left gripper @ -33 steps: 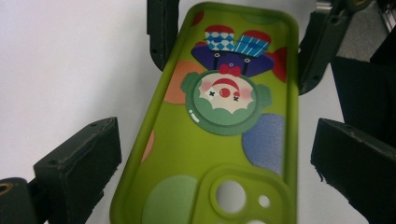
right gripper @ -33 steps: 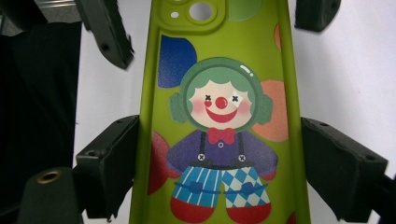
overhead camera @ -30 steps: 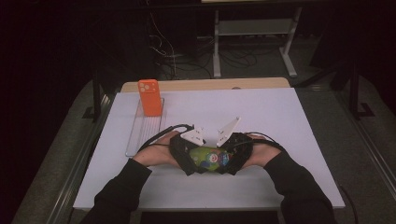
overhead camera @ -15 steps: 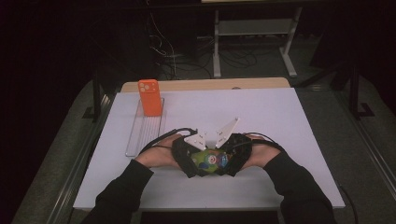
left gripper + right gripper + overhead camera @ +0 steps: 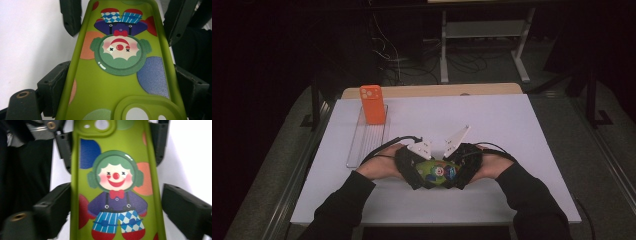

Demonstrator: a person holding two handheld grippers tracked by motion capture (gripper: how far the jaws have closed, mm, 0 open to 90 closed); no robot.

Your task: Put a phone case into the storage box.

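A lime-green phone case point(image 5: 437, 170) with a clown picture lies flat on the white table point(image 5: 512, 130), between both hands. My left gripper point(image 5: 414, 167) has just been closing. In the left gripper view its jaws point(image 5: 122, 85) press on both long edges of the case point(image 5: 117, 82) at the camera-hole end. My right gripper point(image 5: 464, 165) sits at the other end and has just been opening a little. In the right gripper view the case point(image 5: 115, 182) lies between its jaws point(image 5: 117, 207): the left one is at the case's edge, the right one stands off it.
An orange phone point(image 5: 373, 104) stands upright at the far end of a clear ribbed tray point(image 5: 364, 142) on the table's left side. A wooden board point(image 5: 432, 90) edges the table's far side. Beyond it the floor is dark, with cables and a desk frame.
Both hands have stayed at the case. The white plate on my left gripper has shifted slightly toward the right one.
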